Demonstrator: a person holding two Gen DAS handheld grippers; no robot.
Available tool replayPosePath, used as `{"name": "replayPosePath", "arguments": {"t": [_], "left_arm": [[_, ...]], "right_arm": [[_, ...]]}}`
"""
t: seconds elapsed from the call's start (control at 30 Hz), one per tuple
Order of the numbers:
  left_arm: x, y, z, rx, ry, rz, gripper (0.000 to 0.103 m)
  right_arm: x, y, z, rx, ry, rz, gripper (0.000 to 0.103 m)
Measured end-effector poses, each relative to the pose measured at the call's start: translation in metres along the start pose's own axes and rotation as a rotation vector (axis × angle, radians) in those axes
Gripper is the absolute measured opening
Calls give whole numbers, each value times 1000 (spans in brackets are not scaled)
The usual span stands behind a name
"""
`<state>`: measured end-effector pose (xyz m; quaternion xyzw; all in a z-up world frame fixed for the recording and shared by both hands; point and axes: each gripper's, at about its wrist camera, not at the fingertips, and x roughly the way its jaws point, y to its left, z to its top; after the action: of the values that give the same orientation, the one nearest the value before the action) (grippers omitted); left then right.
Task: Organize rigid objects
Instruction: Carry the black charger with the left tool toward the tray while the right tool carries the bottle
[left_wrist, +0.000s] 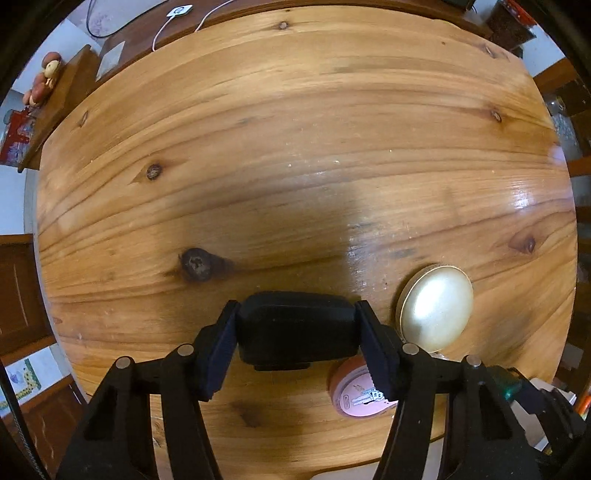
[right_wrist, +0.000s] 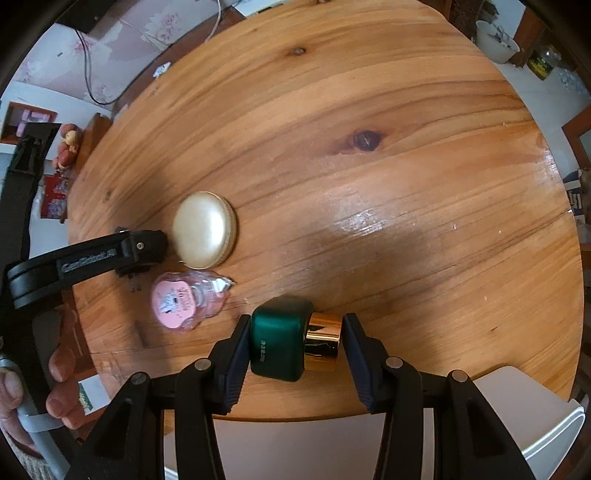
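On the round wooden table (left_wrist: 295, 129), my left gripper (left_wrist: 297, 328) is shut on a black rounded case (left_wrist: 297, 328), held just above the wood. A pearl-white round compact (left_wrist: 436, 308) lies right of it, and a pink-capped bottle (left_wrist: 354, 395) lies on its side behind the right finger. My right gripper (right_wrist: 293, 339) is shut on a green bottle with a gold cap (right_wrist: 280, 339), held sideways near the table's front edge. The compact (right_wrist: 205, 229) and the pink bottle (right_wrist: 184, 302) lie to its left, beside the left gripper (right_wrist: 147, 251).
A white chair or bin (right_wrist: 535, 417) stands below the table's front edge at the right. Cables and a white charger (left_wrist: 179, 11) lie beyond the far edge. A wooden shelf with a toy figure (left_wrist: 46, 77) stands at the left.
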<state>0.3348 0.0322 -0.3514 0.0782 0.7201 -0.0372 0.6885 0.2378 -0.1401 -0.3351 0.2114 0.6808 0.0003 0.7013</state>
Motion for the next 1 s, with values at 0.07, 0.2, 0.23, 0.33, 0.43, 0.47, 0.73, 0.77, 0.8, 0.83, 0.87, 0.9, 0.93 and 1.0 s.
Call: {"name": "replayPosePath", "arguments": {"t": [0.07, 0.2, 0.23, 0.33, 0.43, 0.47, 0.73, 0.77, 0.8, 0.83, 0.87, 0.9, 0.93, 1.0], "left_arm": [[-3, 0, -3, -6, -6, 7, 65], [-36, -2, -23, -5, -75, -26, 65], [-46, 0, -28, 0, -92, -34, 65], [-86, -4, -57, 32, -158, -70, 65], [-118, -10, -97, 58, -210, -106, 65], [-129, -15, -104, 67, -220, -120, 65], [-132, -59, -193, 169, -208, -134, 65], [-125, -64, -200, 169, -205, -119, 65], [-119, -66, -203, 166, -210, -107, 65], [-111, -69, -205, 160, -215, -94, 65], [-101, -72, -204, 144, -208, -84, 65], [-97, -74, -206, 134, -203, -84, 65], [-91, -76, -207, 119, -199, -89, 65], [-82, -79, -209, 98, -186, -101, 65]], "right_arm": [[-6, 2, -1, -7, -15, 12, 49], [-22, 5, -6, -23, -38, 43, 48], [-28, 5, -8, -29, -45, 52, 48], [-48, 7, -17, -55, -76, 80, 48], [-73, 5, -35, -93, -110, 106, 49], [-79, 3, -41, -105, -118, 109, 48], [-124, -25, -109, -233, -165, 71, 49], [-124, -29, -118, -249, -166, 53, 49], [-122, -33, -127, -262, -164, 39, 49], [-118, -37, -136, -270, -155, 29, 49], [-115, -42, -142, -273, -151, 22, 49], [-111, -45, -148, -278, -151, 11, 49], [-107, -48, -155, -285, -155, -4, 49], [-98, -52, -166, -306, -160, -40, 49]]}}
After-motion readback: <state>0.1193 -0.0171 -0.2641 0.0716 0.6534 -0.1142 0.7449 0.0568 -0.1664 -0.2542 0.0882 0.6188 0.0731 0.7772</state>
